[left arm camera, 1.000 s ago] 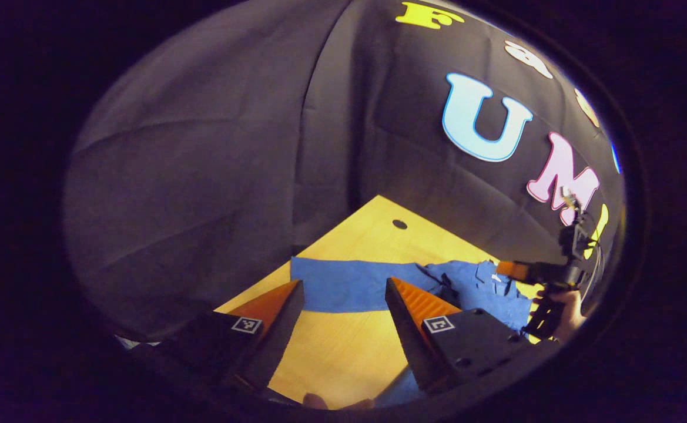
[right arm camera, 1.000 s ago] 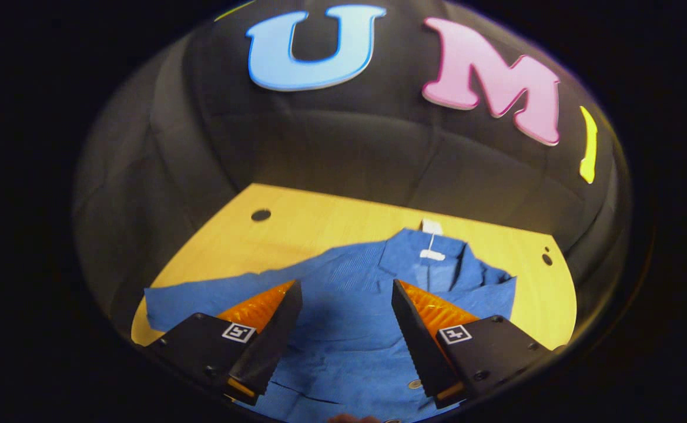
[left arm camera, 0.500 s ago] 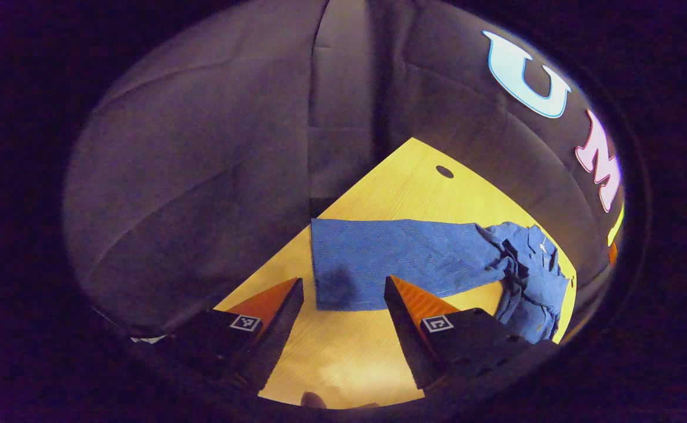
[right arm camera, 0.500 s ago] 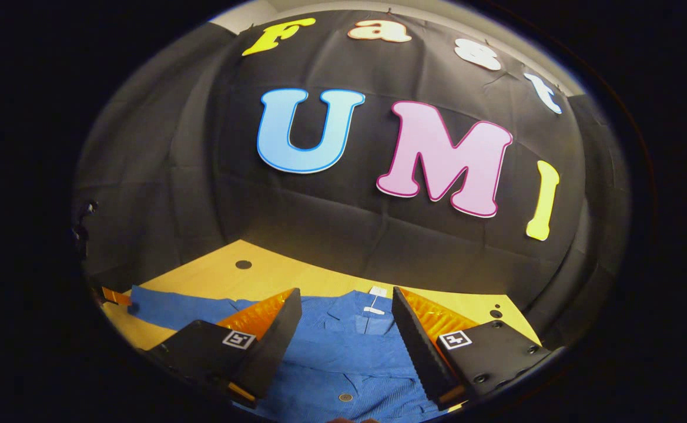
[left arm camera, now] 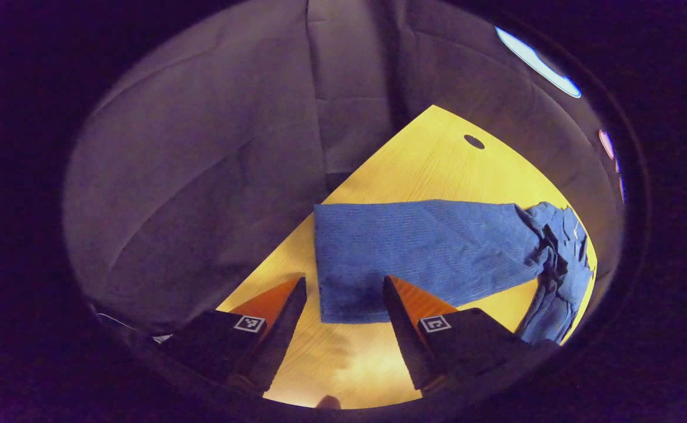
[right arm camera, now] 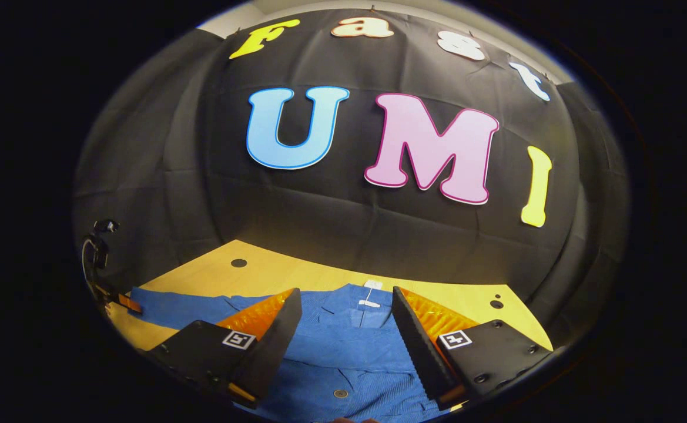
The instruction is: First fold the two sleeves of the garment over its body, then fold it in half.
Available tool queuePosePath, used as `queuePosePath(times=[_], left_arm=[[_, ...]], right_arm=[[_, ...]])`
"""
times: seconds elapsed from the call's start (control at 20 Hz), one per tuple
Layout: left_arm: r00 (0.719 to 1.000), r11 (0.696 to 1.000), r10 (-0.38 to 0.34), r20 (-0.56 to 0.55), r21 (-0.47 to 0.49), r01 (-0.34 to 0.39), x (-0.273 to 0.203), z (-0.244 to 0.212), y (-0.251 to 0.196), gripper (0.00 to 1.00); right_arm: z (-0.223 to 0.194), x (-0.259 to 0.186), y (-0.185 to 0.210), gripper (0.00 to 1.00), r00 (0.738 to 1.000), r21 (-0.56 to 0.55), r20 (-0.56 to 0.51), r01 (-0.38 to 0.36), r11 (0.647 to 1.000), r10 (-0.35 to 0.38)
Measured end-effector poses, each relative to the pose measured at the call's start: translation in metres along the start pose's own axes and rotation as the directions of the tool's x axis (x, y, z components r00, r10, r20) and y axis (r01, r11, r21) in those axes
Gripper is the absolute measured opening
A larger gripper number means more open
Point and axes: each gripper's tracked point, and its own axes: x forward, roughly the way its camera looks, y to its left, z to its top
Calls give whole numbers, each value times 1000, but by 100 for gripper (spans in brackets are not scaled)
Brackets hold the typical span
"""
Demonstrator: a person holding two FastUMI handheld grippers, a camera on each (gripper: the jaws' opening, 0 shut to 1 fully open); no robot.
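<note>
Sleeve (left arm camera: 414, 247) flat on table (left arm camera: 431, 158) beyond left gripper (left arm camera: 343, 294), collar (right arm camera: 367, 296) beyond right gripper (right arm camera: 346, 305), both jaws released.

Left gripper (left arm camera: 344, 294): lower centre of left gripper view, fingers spread wide, nothing btwn them, pointing fwd and tilted down. Right gripper (right arm camera: 347, 305): lower centre of right gripper view, fingers likewise parted, nothing held, angled closer to level. Left gripper also seen at far left edge of right gripper view, small; state there not discernible.
</note>
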Motion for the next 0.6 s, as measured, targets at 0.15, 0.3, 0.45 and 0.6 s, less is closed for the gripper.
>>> queuePosePath(times=[0.15,0.3,0.45,0.6], left_arm=[[1000,1000,0,-9,4,0,0,6,-16,53],[1000,1000,3,-14,-25,-3,7,11,-23,40],[999,997,-39,-8,-69,39,4,10,-28,12],[994,984,-109,19,-136,111,5,12,-34,0]], right_arm=[[-6,-1,1,94,1000,8,-18,-14,1000,14],[-6,-4,-1,97,1000,7,-13,-22,1000,22],[-3,-1,-16,98,1000,24,-3,7,1000,-7],[-1,1,-31,97,999,66,-13,32,997,-31]])
